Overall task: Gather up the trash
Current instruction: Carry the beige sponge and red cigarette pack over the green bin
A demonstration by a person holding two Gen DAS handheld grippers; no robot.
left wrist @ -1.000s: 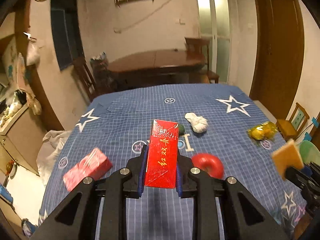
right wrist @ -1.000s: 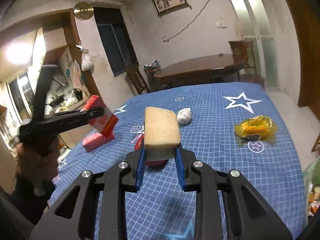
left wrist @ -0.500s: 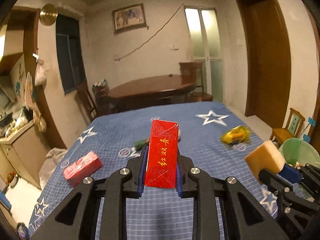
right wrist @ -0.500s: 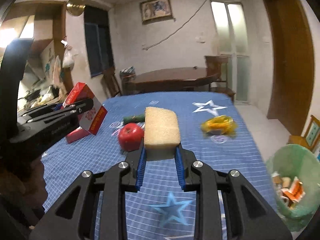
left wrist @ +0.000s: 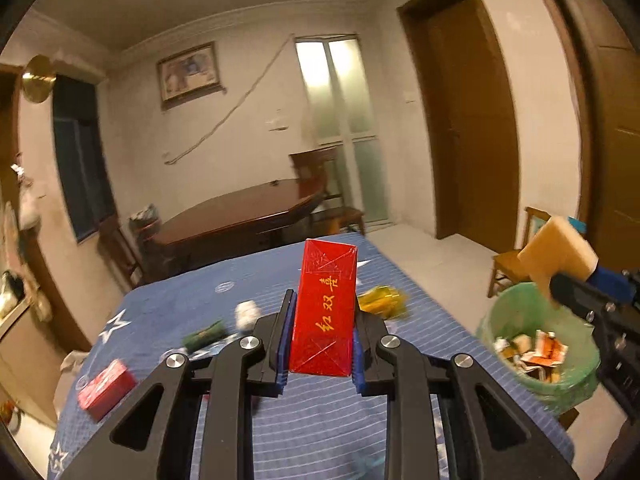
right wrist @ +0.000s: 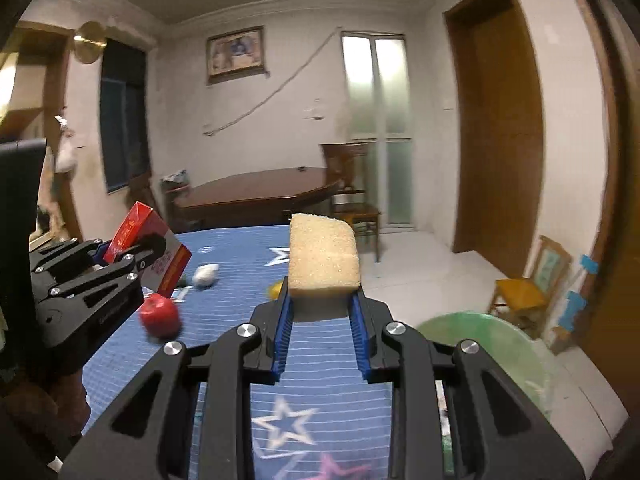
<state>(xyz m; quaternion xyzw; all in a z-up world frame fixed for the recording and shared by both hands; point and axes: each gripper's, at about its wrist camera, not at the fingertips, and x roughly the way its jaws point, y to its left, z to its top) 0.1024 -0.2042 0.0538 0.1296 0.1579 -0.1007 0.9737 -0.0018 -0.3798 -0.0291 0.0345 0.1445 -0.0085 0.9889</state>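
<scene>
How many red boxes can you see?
2. One tall red cardboard box with gold writing is clamped in the left gripper; one small red box lies on the blue star-patterned cloth, near-left. Others may be hidden.

Home: dining table [right wrist: 260, 190] (probably).

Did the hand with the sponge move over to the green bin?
Yes. In the left wrist view the right gripper with the sponge was beside the table; now it is above the bin, rightward.
</scene>
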